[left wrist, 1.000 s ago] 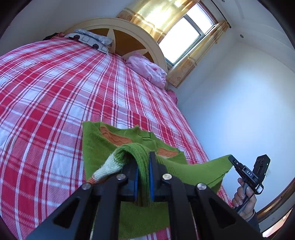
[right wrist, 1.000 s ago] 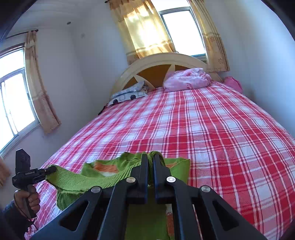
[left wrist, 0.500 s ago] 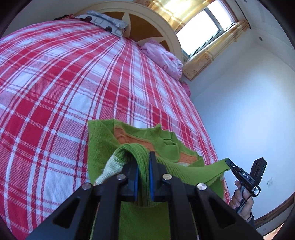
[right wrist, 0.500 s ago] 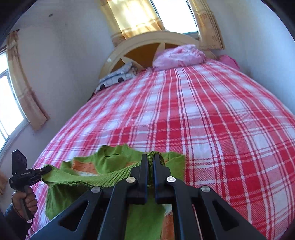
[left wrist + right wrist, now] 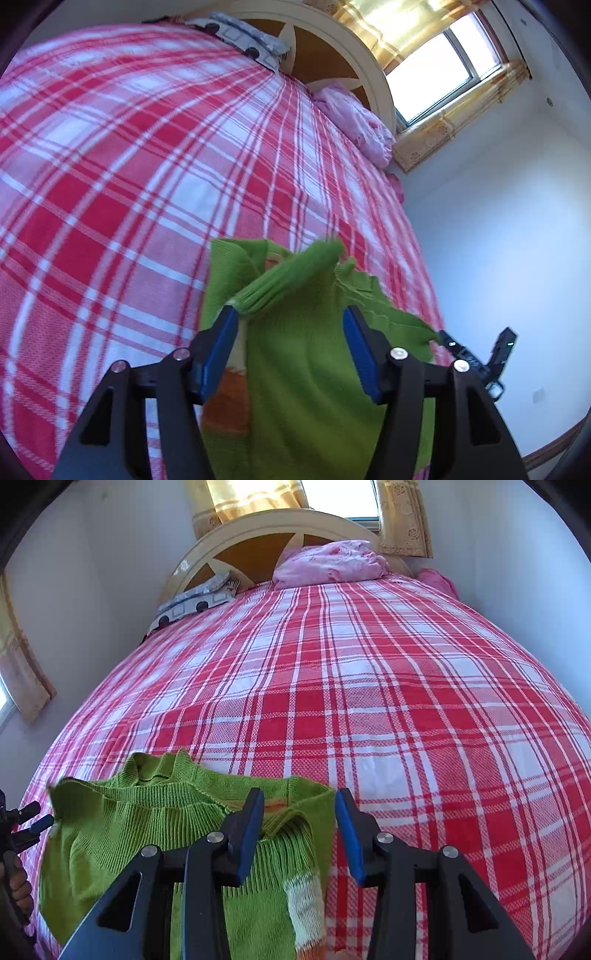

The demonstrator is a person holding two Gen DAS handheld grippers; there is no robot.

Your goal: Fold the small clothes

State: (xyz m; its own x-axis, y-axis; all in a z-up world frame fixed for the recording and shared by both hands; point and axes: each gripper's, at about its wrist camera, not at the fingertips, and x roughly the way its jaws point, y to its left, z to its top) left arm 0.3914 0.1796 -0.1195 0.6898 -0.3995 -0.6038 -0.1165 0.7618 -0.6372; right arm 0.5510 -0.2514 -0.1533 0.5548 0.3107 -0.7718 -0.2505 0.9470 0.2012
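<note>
A small green knit sweater [image 5: 299, 354] with orange and white bands lies folded over itself near the front edge of the bed; it also shows in the right wrist view [image 5: 155, 823]. My left gripper [image 5: 290, 325] is open, its blue pads either side of the sweater's ribbed edge, which falls loose between them. My right gripper [image 5: 299, 812] is open just above the sweater's right edge and white cuff. The left gripper shows at the far left of the right wrist view [image 5: 26, 819], the right gripper at the right of the left wrist view [image 5: 476, 358].
The red and white plaid bedspread [image 5: 369, 686] covers the whole bed. A pink bundle [image 5: 332, 563] and a grey patterned pillow [image 5: 195, 602] lie at the cream headboard [image 5: 258, 524]. Walls stand close on both sides, with a curtained window [image 5: 436, 62] behind.
Both grippers have opened and let go of the sweater's edge. The lifted half has dropped forward onto the rest of the sweater, and both grippers sit lower over the bed.
</note>
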